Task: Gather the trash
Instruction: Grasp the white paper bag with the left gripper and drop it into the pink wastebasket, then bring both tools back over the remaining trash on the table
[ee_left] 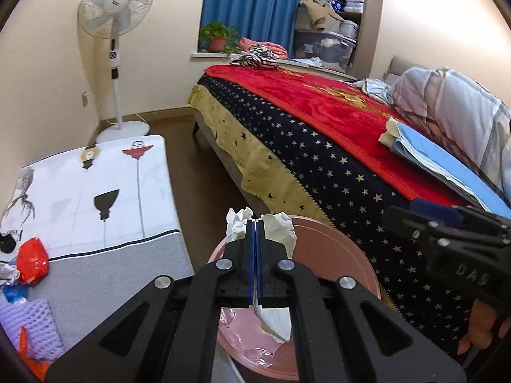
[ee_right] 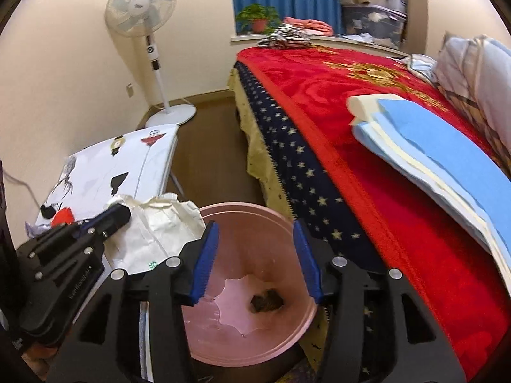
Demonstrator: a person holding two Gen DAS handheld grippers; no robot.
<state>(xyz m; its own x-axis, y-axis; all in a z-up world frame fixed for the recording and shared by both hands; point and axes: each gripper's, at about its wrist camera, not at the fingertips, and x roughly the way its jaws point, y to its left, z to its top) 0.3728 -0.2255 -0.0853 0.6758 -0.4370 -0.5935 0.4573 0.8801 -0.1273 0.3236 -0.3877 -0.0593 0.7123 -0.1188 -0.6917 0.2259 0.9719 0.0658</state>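
My left gripper (ee_left: 255, 228) is shut on a crumpled white paper (ee_left: 278, 228) and holds it over the rim of a pink bin (ee_left: 338, 255). The same paper (ee_right: 159, 223) shows left of the bin (ee_right: 249, 214) in the right wrist view, with the left gripper (ee_right: 119, 215) on it. My right gripper (ee_right: 255, 261) is open and empty, just above the bin mouth. A dark scrap (ee_right: 266, 300) lies on the bin's bottom. More trash sits on the low table (ee_left: 105, 191): a red wrapper (ee_left: 32, 260), crumpled paper (ee_left: 8, 274), a purple foam net (ee_left: 28, 328).
A bed with a red blanket (ee_left: 319, 102) runs along the right, close to the bin. Folded blue cloth (ee_right: 447, 159) lies on it. A standing fan (ee_left: 116, 32) is at the back left. Brown floor (ee_left: 204, 172) runs between table and bed.
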